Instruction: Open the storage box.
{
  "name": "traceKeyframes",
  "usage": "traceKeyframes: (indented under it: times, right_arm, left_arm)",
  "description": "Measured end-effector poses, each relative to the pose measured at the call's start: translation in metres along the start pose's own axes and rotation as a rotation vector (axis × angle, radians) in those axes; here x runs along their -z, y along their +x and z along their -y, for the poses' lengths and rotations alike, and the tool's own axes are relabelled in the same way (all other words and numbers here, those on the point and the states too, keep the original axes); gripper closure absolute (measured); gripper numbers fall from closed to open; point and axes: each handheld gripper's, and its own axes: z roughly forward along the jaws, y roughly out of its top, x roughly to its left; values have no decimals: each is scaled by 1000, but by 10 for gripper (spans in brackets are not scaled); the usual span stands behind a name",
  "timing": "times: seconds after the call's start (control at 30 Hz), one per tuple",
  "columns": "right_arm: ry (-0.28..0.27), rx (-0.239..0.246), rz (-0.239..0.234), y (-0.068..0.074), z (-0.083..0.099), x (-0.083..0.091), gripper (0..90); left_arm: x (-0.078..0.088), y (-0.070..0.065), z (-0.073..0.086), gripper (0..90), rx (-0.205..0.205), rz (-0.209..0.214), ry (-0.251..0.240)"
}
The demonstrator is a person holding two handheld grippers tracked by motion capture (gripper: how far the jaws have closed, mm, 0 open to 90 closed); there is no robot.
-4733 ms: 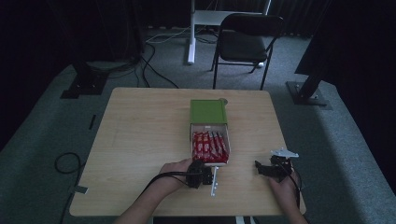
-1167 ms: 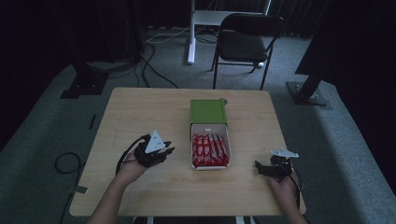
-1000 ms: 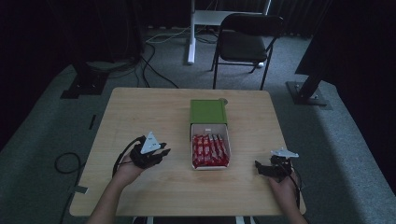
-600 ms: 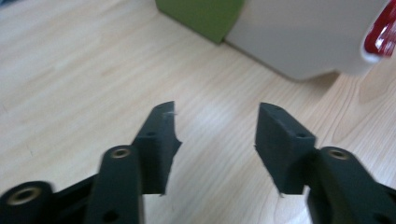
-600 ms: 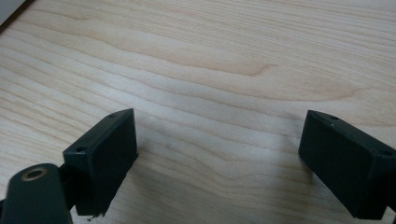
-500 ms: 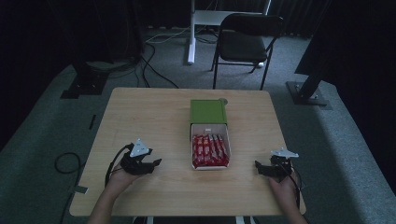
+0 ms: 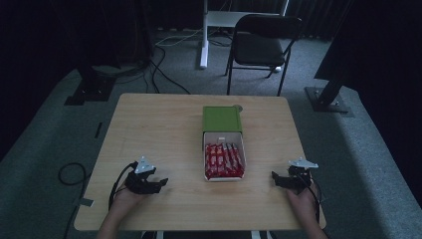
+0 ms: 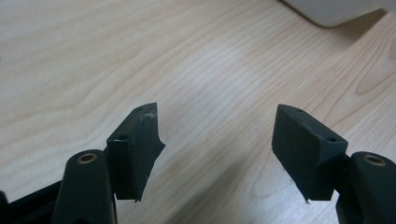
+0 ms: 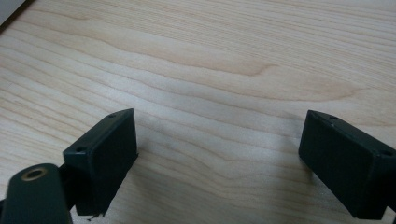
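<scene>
A green box sleeve (image 7: pixel 222 118) lies mid-table with its white tray (image 7: pixel 223 137) slid out toward me, full of red packets (image 7: pixel 224 160). My left gripper (image 7: pixel 160 183) rests low on the table at the front left, well left of the tray and pointing toward it. Its jaws have just been opening, and in the left gripper view (image 8: pixel 217 116) only bare wood lies between them. My right gripper (image 7: pixel 275 177) sits at the front right, pointing left toward the tray. It stands open over bare wood (image 9: pixel 219 119).
The wooden table (image 7: pixel 159 124) has bare wood on both sides of the box. A tray corner (image 8: pixel 336 7) shows ahead of the left gripper. Behind the table stand a black chair (image 7: pixel 263 45) and a white desk leg (image 7: pixel 203 35), with cables on the floor.
The left hand has drawn back from the tray's front, swung left, then sunk to the front-left of the table, and its jaws have spread. The right gripper has stayed put.
</scene>
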Motion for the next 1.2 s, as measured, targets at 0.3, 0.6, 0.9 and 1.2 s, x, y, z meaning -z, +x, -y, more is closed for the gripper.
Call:
traceKeyframes:
  times: [0.3, 0.6, 0.9, 1.2]
  right_arm:
    - [0, 1, 0, 0, 0, 0, 106]
    - [0, -1, 0, 0, 0, 0, 106]
    - [0, 8, -8, -1, 0, 0, 106]
    - [0, 8, -7, 1, 0, 0, 105]
  left_arm:
    - [-3, 4, 14, 283, 61, -20, 38]
    - [-4, 5, 20, 86, 78, -142, 79]
    - [-4, 8, 22, 86, 144, -145, 38]
    - [-8, 3, 23, 87, 112, -200, 35]
